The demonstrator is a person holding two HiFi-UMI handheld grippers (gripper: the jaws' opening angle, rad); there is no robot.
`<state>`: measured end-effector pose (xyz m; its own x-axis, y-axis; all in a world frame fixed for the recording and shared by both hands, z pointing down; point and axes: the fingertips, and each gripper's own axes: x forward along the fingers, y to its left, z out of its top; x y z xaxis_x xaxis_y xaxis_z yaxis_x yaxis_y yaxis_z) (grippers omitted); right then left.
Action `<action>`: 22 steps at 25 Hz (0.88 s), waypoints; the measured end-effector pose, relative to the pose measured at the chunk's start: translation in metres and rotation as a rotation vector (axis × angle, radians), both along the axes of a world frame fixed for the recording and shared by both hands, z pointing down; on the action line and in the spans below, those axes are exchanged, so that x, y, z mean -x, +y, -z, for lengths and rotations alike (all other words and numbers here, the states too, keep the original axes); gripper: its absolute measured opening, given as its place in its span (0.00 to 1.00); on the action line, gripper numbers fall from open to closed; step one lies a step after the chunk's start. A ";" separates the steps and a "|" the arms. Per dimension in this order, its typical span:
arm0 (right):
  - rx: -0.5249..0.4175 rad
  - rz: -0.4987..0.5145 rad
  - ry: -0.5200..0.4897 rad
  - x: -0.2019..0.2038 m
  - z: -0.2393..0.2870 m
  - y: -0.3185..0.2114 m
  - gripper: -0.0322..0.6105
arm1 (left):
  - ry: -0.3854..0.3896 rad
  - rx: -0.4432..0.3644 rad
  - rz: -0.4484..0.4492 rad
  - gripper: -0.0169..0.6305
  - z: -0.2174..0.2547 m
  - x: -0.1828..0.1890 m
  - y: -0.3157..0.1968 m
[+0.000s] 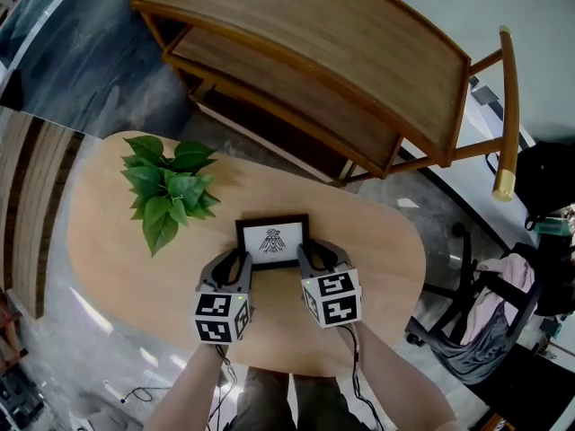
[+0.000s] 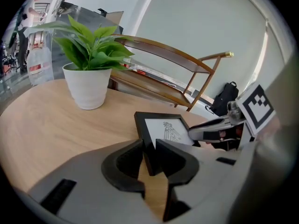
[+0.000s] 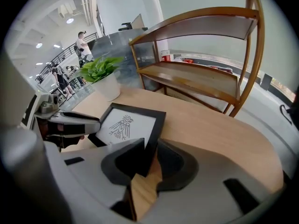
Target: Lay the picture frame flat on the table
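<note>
Left tool and right tool each clamp the picture frame; lower corners hidden.

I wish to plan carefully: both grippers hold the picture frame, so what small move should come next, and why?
Probably lower both together until the picture frame lies flat on the table. The left gripper and right gripper are each shut on a near corner, and the frame faces up but looks slightly tilted.
</note>
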<state>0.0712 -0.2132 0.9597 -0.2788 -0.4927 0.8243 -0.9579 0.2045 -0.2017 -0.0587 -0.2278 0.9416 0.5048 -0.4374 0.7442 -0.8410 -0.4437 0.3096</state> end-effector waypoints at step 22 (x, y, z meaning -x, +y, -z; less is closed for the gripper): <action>-0.143 -0.004 0.025 -0.010 0.118 -0.011 0.10 | 0.041 -0.112 0.055 0.16 0.108 0.025 -0.016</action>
<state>0.0813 -0.2239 0.8415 -0.2569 -0.6070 0.7520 -0.9630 0.2259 -0.1466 -0.0840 -0.2434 0.8332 0.5067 -0.5445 0.6684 -0.8527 -0.4311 0.2952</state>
